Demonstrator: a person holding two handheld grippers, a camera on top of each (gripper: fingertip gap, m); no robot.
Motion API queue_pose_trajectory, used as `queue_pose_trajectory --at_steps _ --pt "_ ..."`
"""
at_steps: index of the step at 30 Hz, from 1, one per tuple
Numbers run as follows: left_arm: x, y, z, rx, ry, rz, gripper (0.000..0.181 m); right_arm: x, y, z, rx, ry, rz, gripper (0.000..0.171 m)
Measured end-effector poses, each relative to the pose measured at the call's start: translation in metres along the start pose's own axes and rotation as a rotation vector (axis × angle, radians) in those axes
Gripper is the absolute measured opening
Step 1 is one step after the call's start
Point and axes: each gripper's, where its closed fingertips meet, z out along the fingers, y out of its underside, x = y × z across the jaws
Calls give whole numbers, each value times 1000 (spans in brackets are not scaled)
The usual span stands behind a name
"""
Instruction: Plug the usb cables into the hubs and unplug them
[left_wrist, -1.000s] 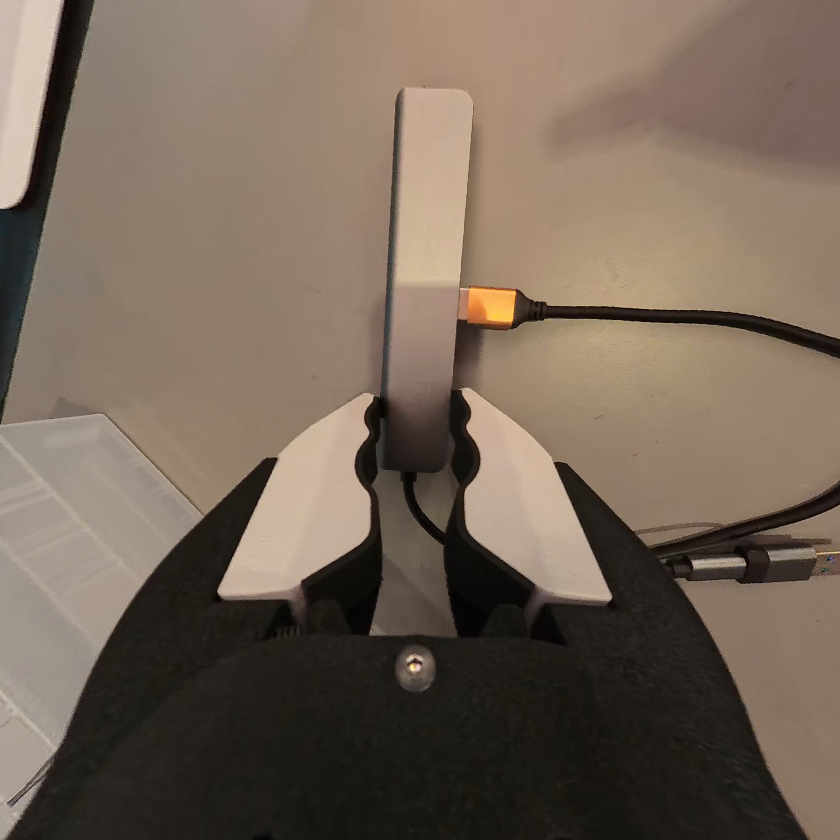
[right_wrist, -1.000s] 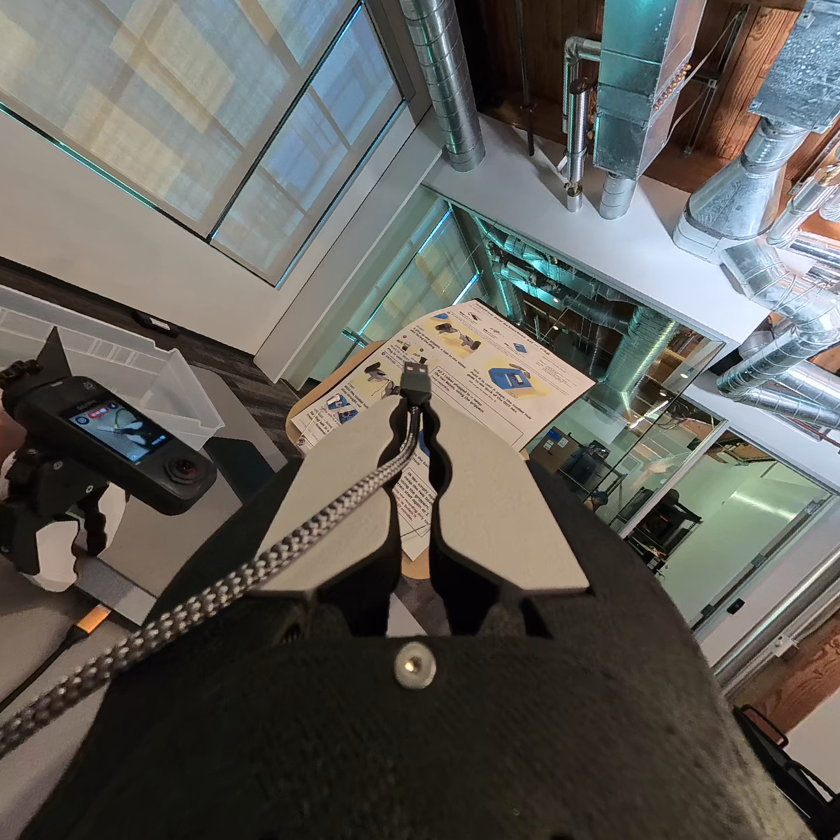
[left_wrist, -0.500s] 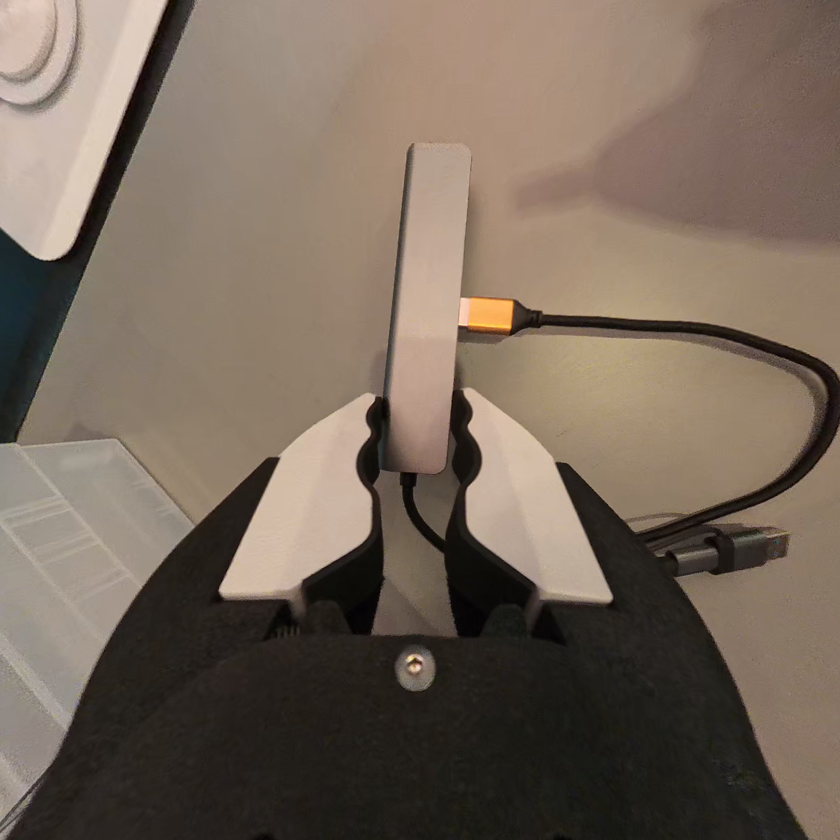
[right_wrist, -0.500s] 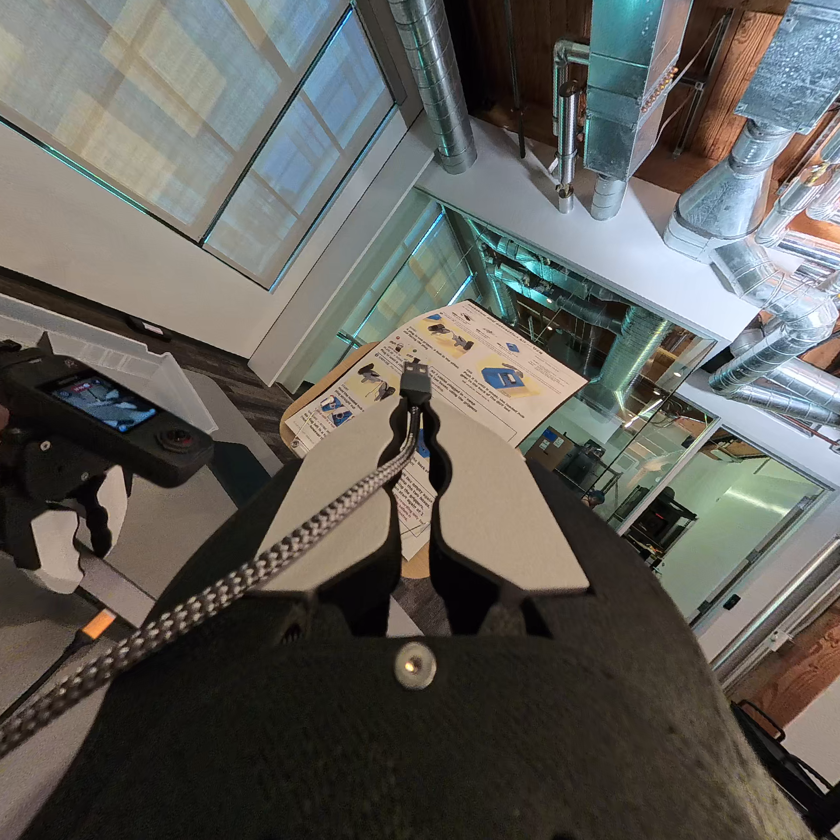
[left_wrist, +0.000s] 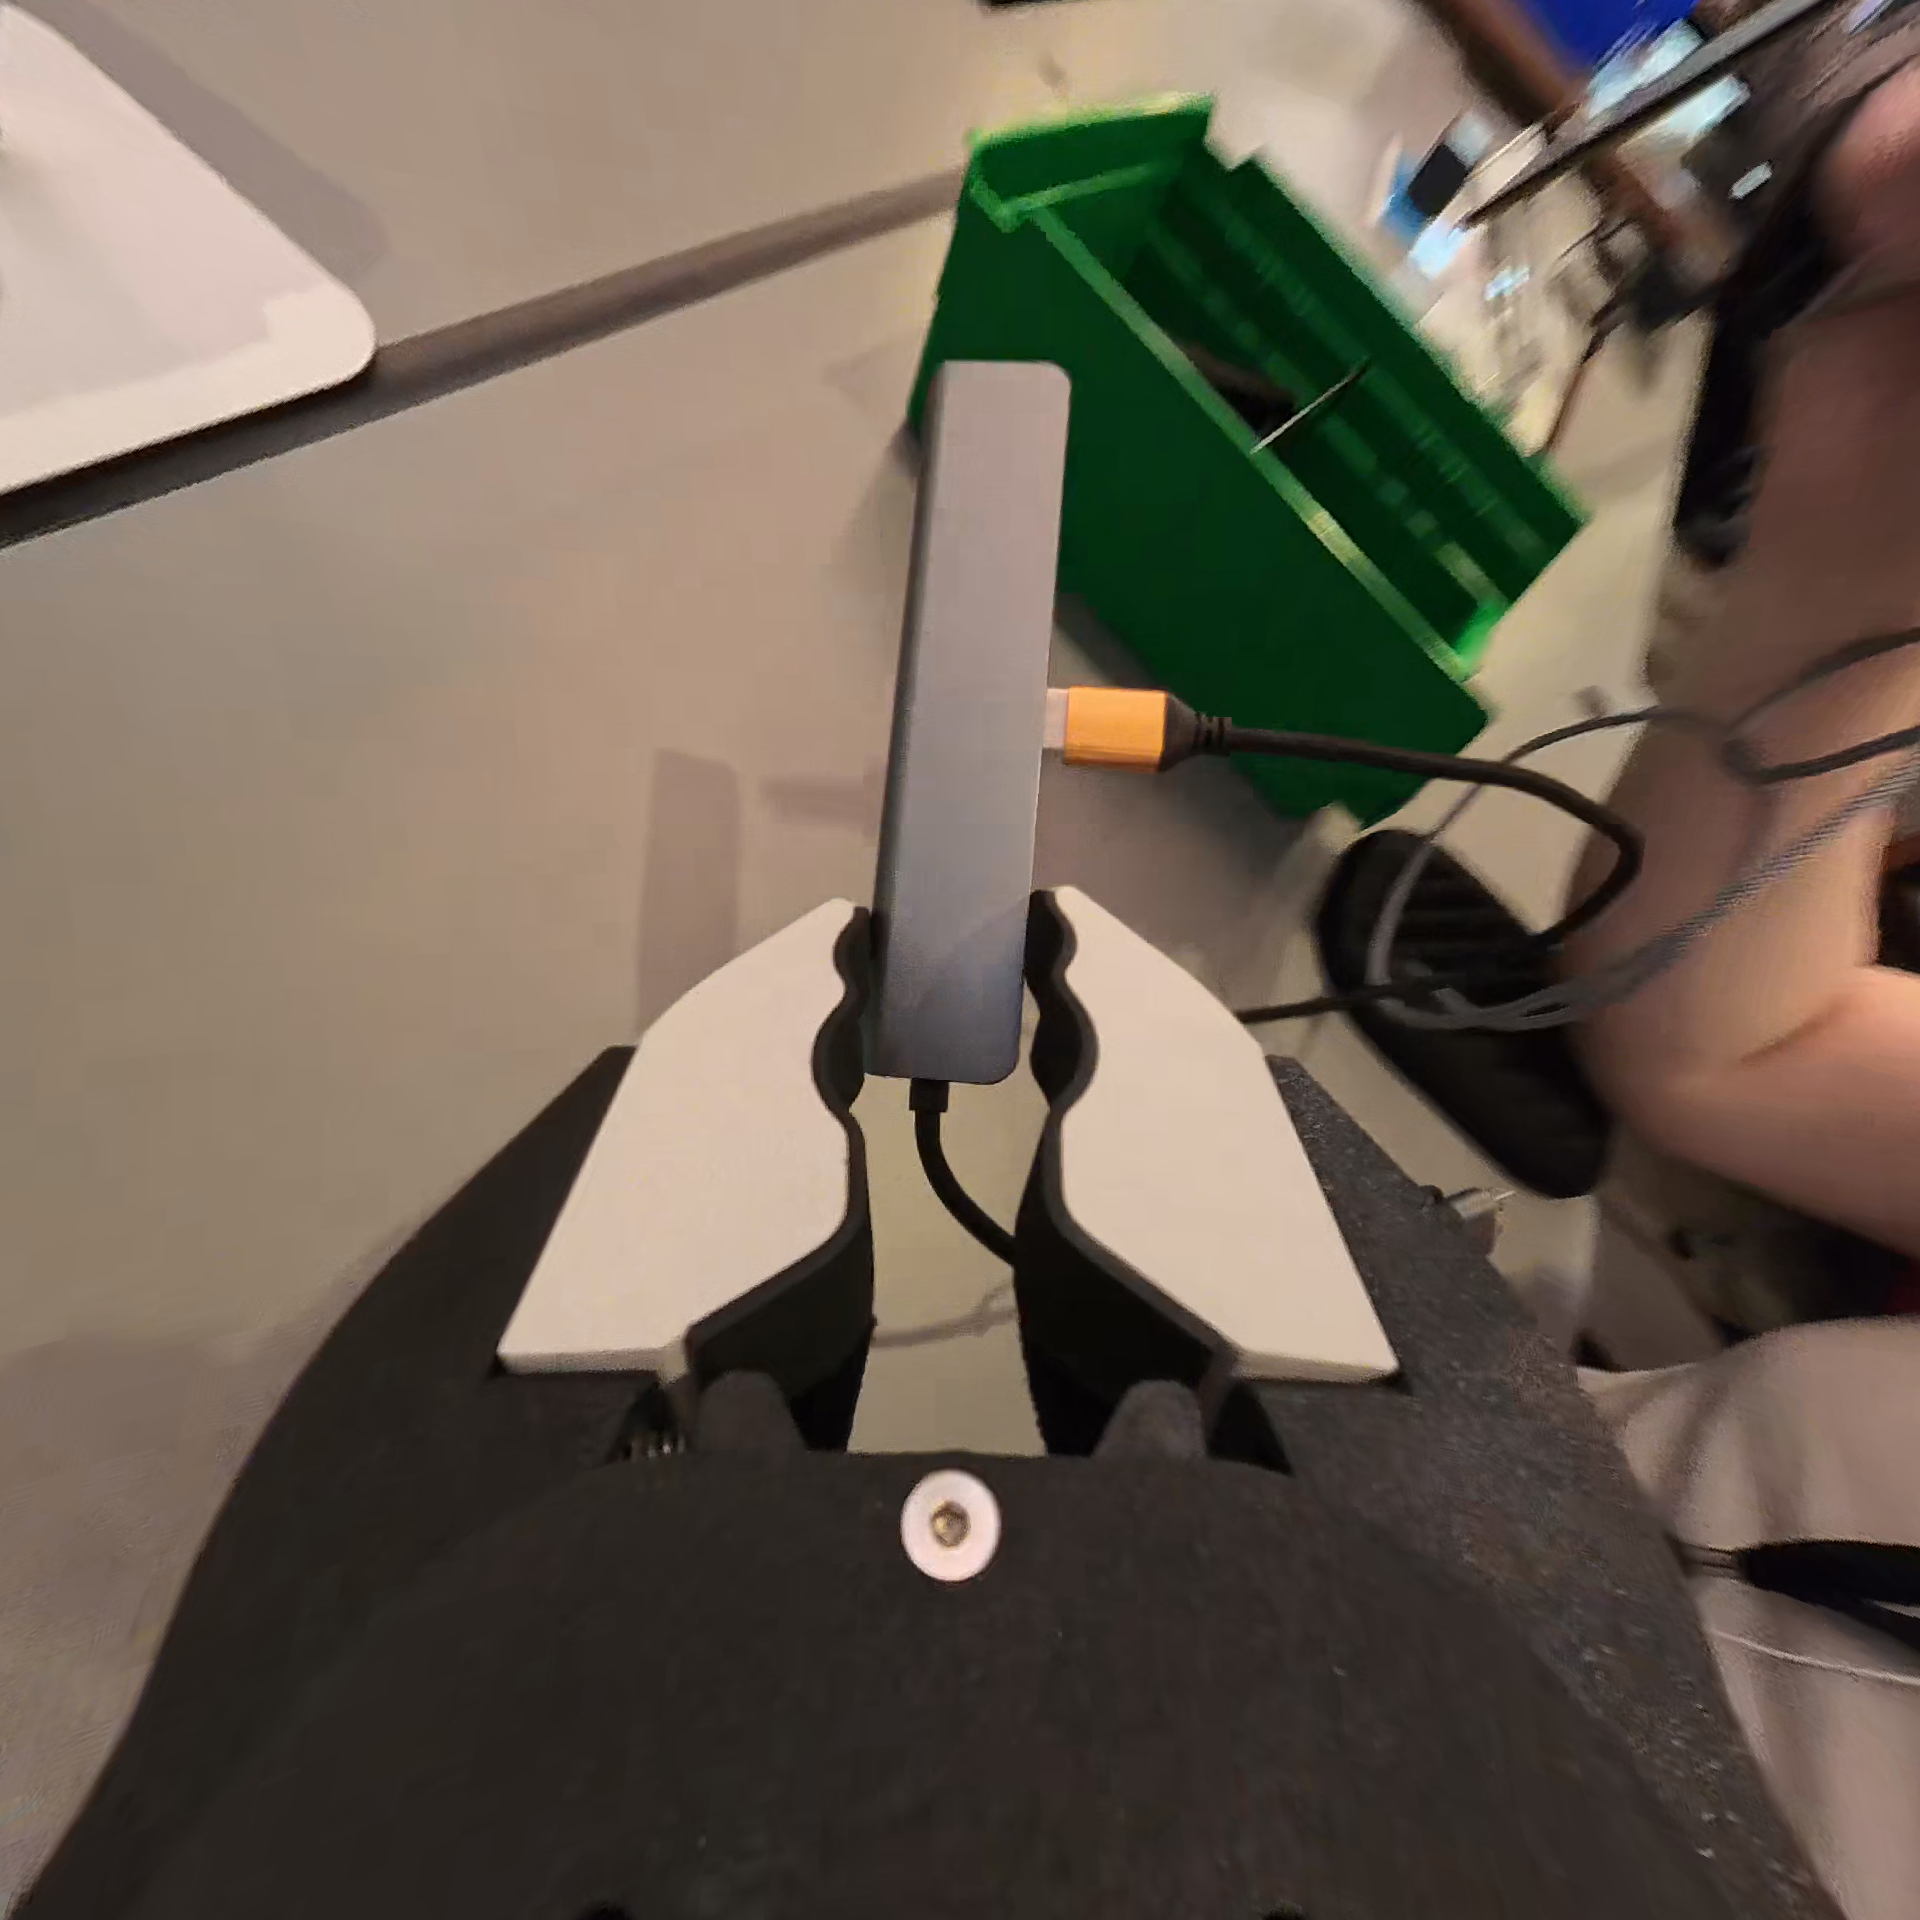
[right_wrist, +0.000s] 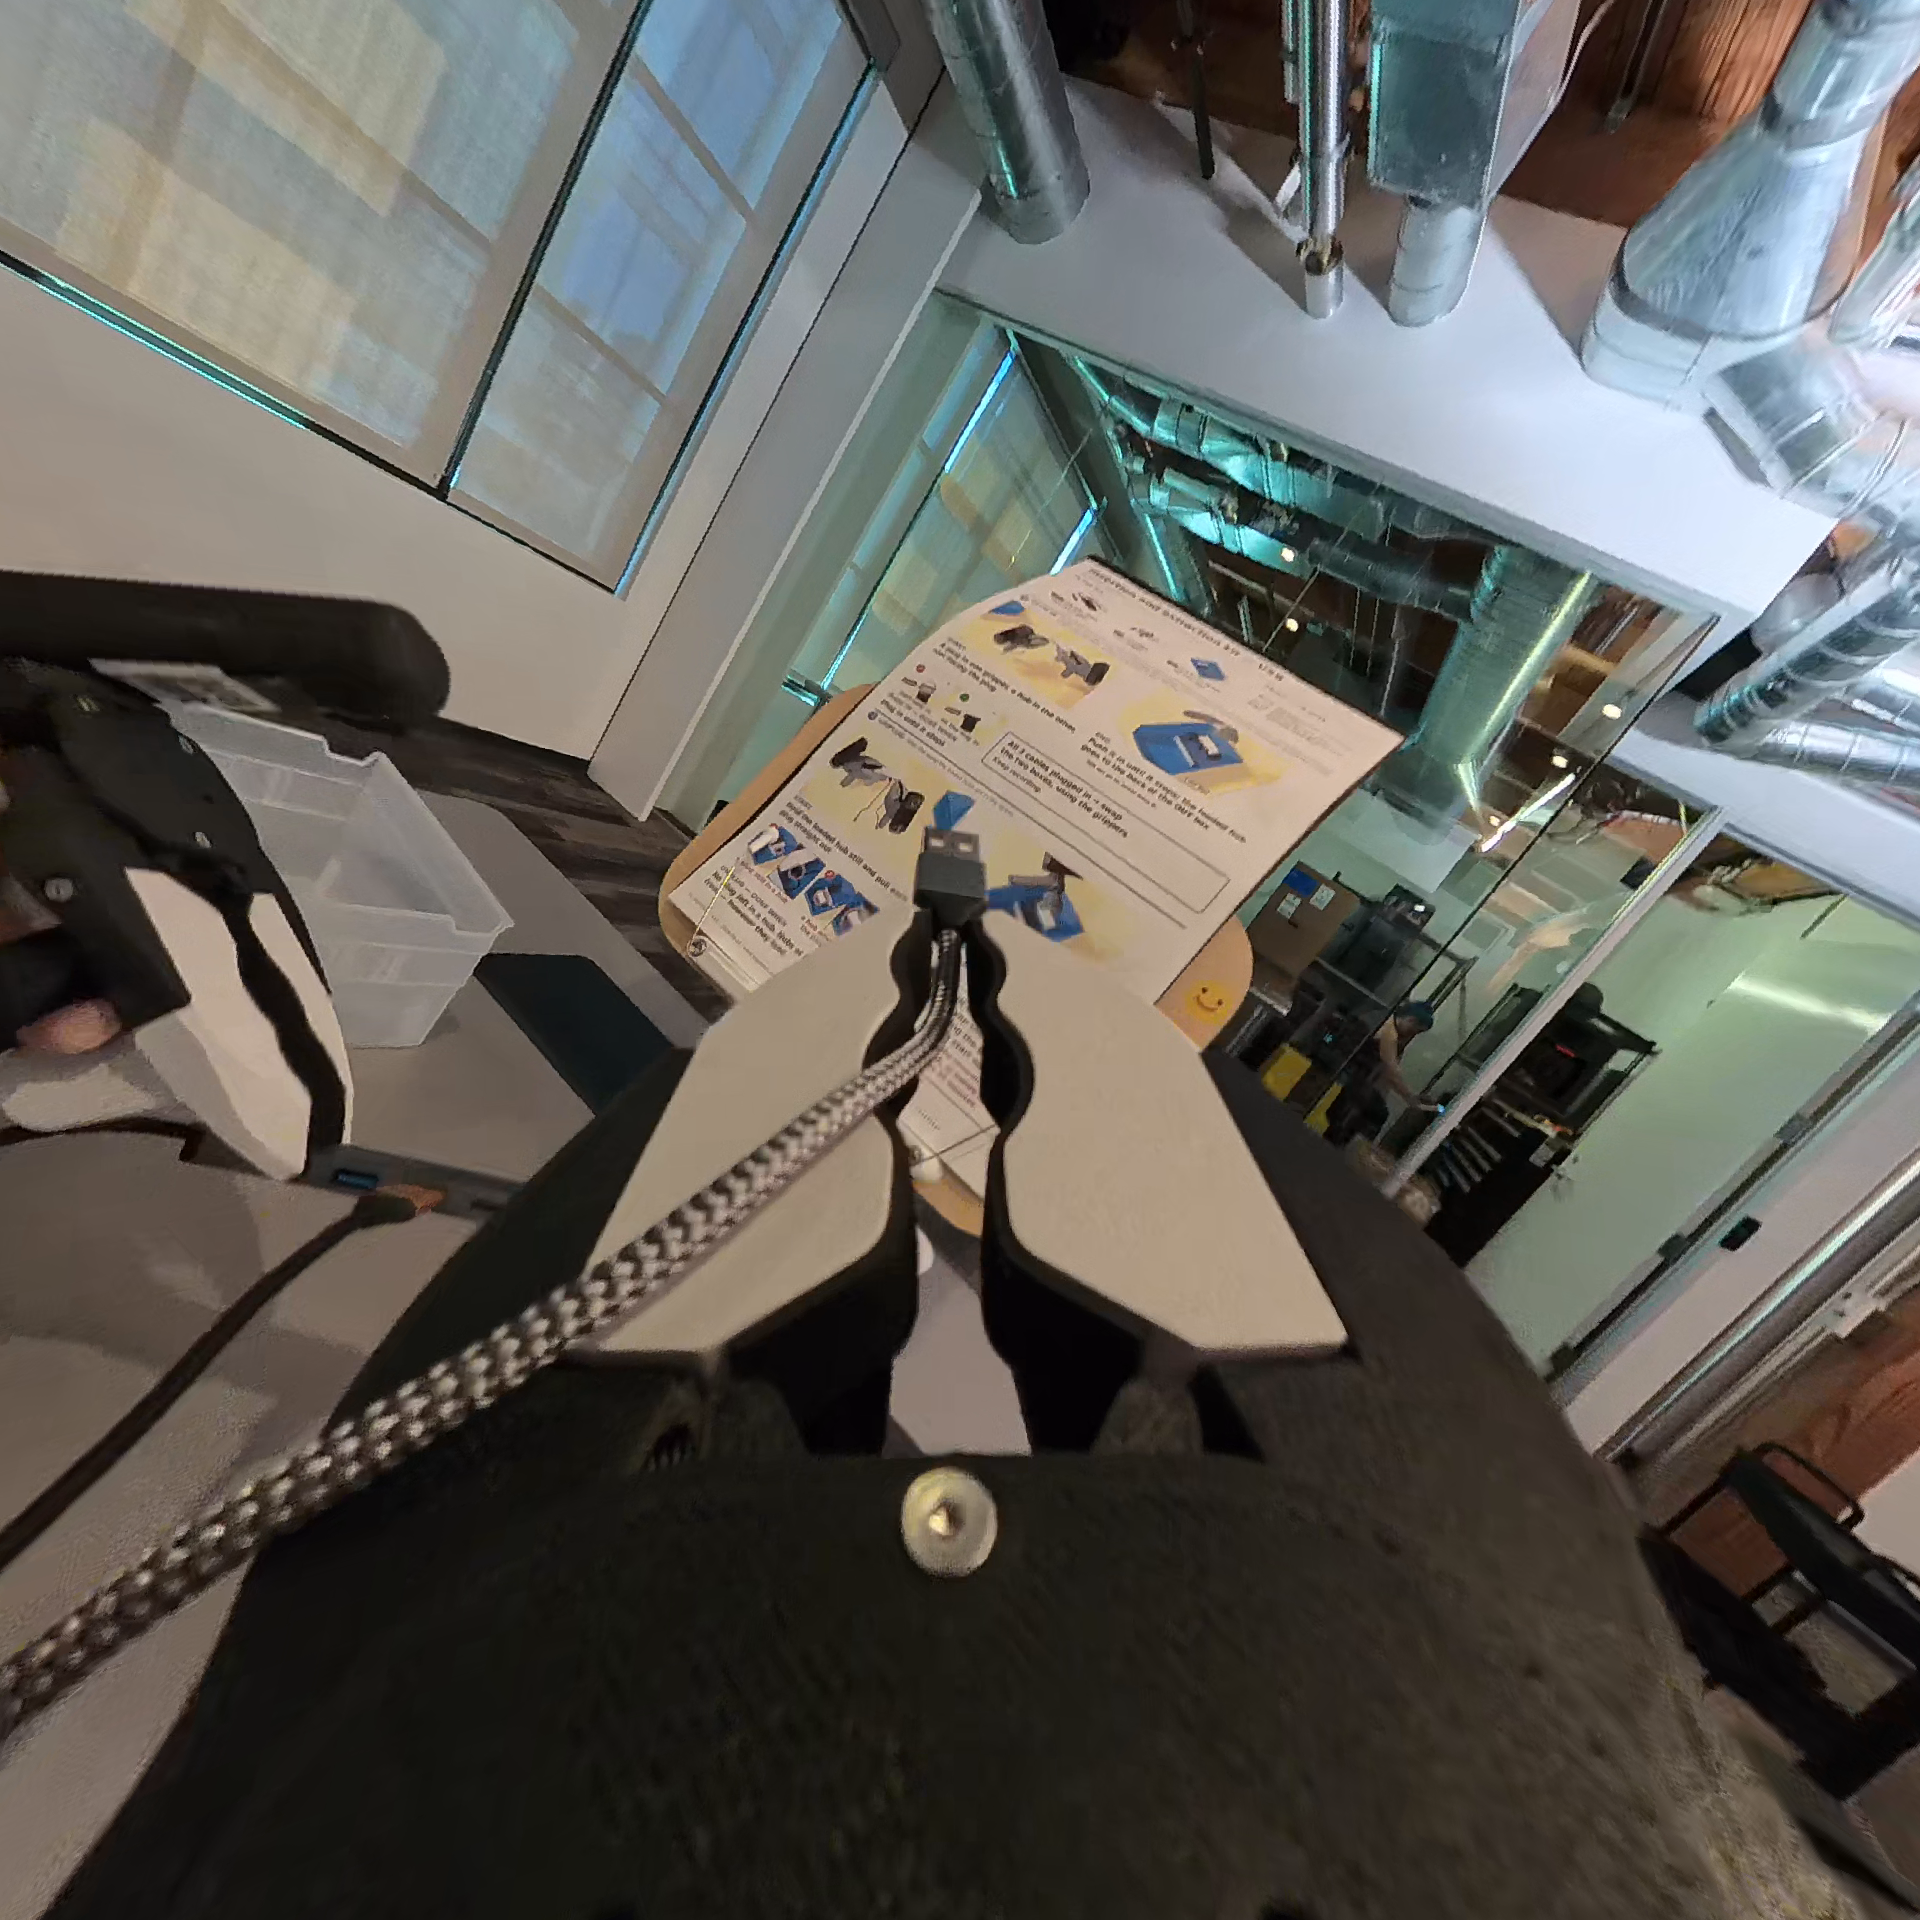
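My left gripper (left_wrist: 948, 935) is shut on the near end of a grey USB hub (left_wrist: 971, 665), which sticks out ahead above the grey table (left_wrist: 364, 727). A black cable with an orange plug (left_wrist: 1114, 729) is plugged into the hub's right side. My right gripper (right_wrist: 948, 940) is shut on a black-and-white braided USB cable (right_wrist: 727, 1174) just behind its grey plug (right_wrist: 950, 864), which points up and away. In the right wrist view the left gripper (right_wrist: 239, 997), the hub's port side (right_wrist: 416, 1184) and the orange plug (right_wrist: 416, 1202) show at left.
A green box (left_wrist: 1226, 499) stands behind the hub on the right. A white flat object (left_wrist: 156, 281) lies at far left. Loose cables and a dark object (left_wrist: 1455, 987) lie by a person's arm (left_wrist: 1766, 1091). A clear plastic bin (right_wrist: 364, 873) and an instruction sheet (right_wrist: 1039, 790) sit ahead.
My left gripper has swung with the hub, bringing the green box and a person's arm into view. My right gripper has shifted slightly, still holding the braided cable.
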Motion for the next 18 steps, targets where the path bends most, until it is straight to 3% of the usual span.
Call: queue_pose_trajectory --at_steps 4,8,13,18 --pt "19 -30 -16 105 124 -44 29 0 19 9 -91 19 31 7" --pt "19 -67 -33 166 41 40 28 13 18 5 -114 81 71 7" --pt "0 -96 -55 262 -96 80 28 22 -20 -15 -47 105 38 7" --pt "-11 -90 -63 279 -165 79 29 -30 -55 -11 -32 -79 60 7"
